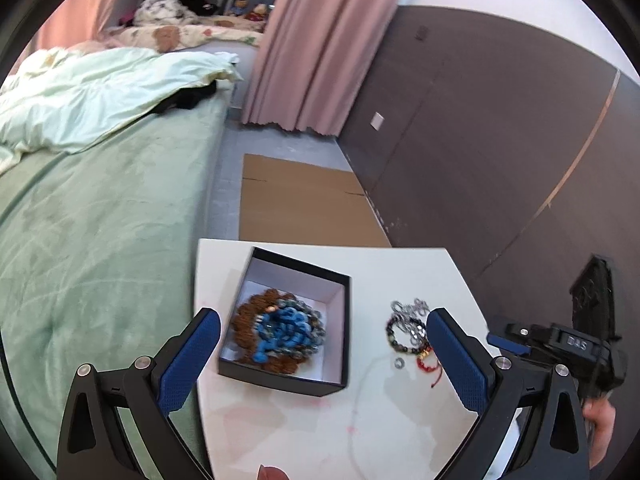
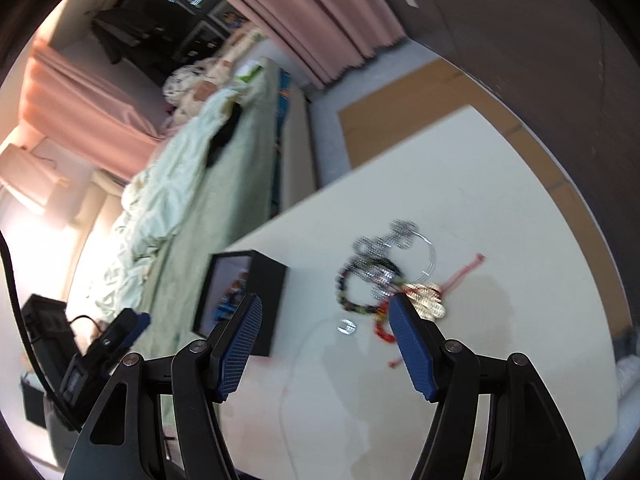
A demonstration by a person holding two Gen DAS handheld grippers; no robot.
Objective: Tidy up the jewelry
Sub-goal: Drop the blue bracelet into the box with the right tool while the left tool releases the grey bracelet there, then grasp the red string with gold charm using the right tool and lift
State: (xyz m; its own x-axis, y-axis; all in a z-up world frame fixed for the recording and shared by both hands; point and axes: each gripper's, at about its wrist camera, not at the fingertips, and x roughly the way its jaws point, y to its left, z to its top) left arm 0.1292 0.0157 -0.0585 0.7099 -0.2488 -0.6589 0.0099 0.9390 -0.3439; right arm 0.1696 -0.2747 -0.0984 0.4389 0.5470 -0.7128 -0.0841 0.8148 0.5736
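Tangling looks the likeliest trouble: the loose bracelets (image 2: 380,280) lie knotted just right of the black box (image 1: 286,320), and with both the left gripper (image 1: 322,334) and right gripper (image 2: 326,318) wide and empty, 1 grab could drag several.

The left wrist camera looks forward and down between its open claw (image 1: 323,334), level with the horizon, hovering near the bench (image 1: 400,272) front edge; the bed (image 1: 100,220) lies left and the dark wall (image 1: 500,120) right. The right wrist camera looks past its own spread claw (image 2: 325,319), rolled strongly so the room tilts, and sits closer to the bench surface, though blur makes that hard to judge. Both views share the black box (image 1: 286,320) (image 2: 244,300), the loose bracelet pile (image 1: 412,328) (image 2: 380,276), the cardboard sheet (image 1: 304,204) (image 2: 400,120) and the pink curtain (image 1: 320,40) (image 2: 320,20).
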